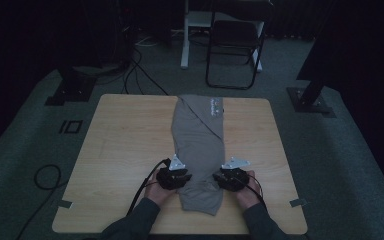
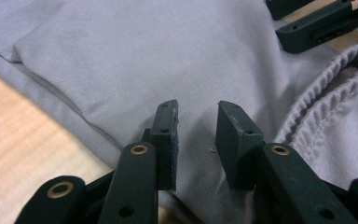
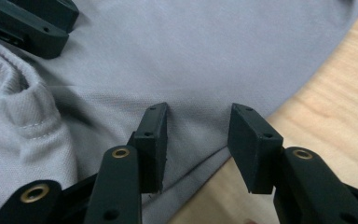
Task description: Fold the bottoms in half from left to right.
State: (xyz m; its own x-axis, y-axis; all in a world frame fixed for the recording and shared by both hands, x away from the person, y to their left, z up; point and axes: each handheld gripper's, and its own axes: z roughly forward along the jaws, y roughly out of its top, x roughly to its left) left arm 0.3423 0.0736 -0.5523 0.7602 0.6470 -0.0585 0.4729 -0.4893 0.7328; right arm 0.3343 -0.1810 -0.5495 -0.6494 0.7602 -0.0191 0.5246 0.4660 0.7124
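The wooden surface (image 1: 120,150) carries a grey shirt (image 1: 200,145), folded lengthwise into a narrow strip down the middle (collar end nearest the person). Left gripper (image 1: 176,176) w/ jaws spread over its left edge, pinching nothing. Right gripper (image 1: 231,178) likewise spread at the right edge.

From above, my hands and both claws cover the near corners of the grey shirt (image 1: 199,145), so I cannot tell there whether any cloth lies between my jaws. The small white print (image 1: 214,107) near the shirt's far end is too tiny and dim to read. In my left claw's view the ribbed collar (image 2: 328,88) runs off the right edge, and my other claw's (image 2: 324,23) jaws are cut off by the top corner. The room behind the desk (image 1: 125,145) is too dark to make out.
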